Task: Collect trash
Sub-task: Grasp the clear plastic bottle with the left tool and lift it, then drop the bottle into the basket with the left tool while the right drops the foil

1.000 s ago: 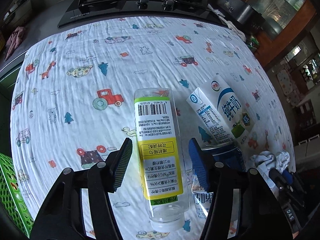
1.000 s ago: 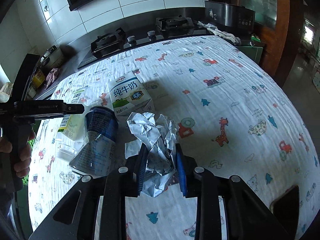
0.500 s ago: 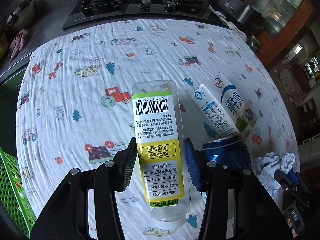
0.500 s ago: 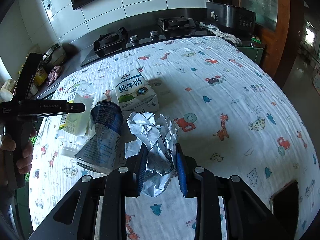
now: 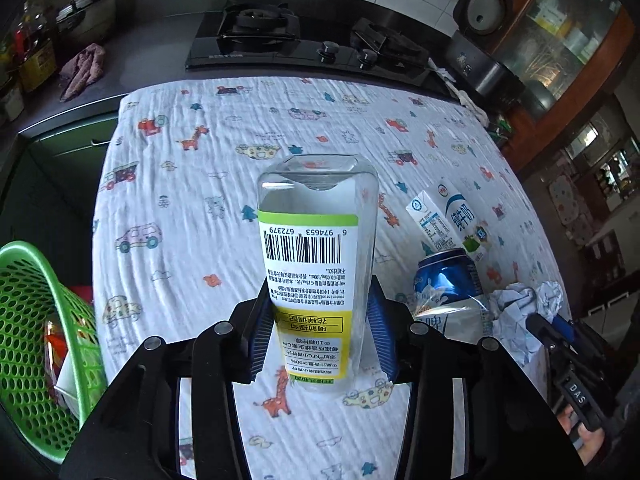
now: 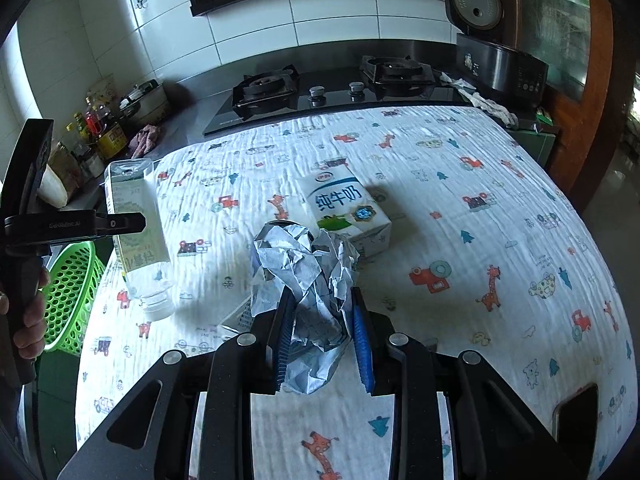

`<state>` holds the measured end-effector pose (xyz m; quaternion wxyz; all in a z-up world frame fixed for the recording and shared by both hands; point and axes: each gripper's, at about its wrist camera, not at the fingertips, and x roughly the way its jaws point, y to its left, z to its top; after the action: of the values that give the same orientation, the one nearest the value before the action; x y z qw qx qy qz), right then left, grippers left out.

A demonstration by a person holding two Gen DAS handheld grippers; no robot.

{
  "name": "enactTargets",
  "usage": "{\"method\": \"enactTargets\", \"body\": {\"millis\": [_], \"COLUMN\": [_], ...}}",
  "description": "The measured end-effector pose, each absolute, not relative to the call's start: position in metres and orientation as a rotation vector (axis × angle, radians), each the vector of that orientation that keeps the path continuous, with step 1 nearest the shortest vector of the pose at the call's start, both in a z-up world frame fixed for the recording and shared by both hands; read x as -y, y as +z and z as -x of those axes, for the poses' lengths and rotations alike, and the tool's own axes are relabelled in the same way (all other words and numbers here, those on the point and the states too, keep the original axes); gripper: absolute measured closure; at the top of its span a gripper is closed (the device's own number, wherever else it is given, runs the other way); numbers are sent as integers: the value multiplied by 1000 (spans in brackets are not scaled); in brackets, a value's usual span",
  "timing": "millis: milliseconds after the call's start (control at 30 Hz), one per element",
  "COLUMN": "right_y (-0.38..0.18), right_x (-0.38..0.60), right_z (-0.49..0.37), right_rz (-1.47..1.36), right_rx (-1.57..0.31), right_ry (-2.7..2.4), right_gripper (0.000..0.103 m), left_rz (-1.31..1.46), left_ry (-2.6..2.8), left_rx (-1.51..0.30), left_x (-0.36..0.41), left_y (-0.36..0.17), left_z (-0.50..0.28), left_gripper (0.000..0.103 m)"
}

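My left gripper (image 5: 318,332) is shut on a clear plastic bottle (image 5: 316,264) with a yellow and white label, held cap-down and lifted above the cloth; the bottle also shows in the right wrist view (image 6: 138,236). My right gripper (image 6: 322,340) is shut on a crumpled paper ball (image 6: 308,276), raised off the cloth; the ball also shows in the left wrist view (image 5: 524,312). A blue can (image 5: 448,276) and a white milk carton (image 6: 348,208) lie on the cloth. The green basket (image 5: 36,328) stands at the table's left edge.
The table is covered by a white cloth with cartoon prints (image 6: 480,240). A black gas stove (image 6: 328,84) sits behind it. A rice cooker (image 6: 492,52) stands at back right. Jars and a pot (image 6: 104,120) stand at back left.
My left gripper closed on the bottle and lifted it off the cloth, tilting it upright. My right gripper stayed shut on the paper ball and rose with it.
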<state>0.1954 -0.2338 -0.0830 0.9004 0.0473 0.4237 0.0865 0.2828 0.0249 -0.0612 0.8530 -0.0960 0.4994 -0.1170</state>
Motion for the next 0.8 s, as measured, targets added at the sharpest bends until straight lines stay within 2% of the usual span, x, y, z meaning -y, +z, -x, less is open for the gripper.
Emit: {"method": "enactTargets", "body": {"millis": [400, 800], "right_y": [-52, -45], "right_x": [144, 31], "right_z": [-192, -195], "right_rz": [9, 77], "right_rx": [-814, -807], "right_ry": [322, 508], "right_gripper": [76, 76], "left_rz": [253, 317], "left_ry": [-65, 188], "left_rx": [-905, -958], "left_x": [-160, -295], "left_y": [-7, -45], "left_z": [-224, -185], "left_gripper": [60, 60]}}
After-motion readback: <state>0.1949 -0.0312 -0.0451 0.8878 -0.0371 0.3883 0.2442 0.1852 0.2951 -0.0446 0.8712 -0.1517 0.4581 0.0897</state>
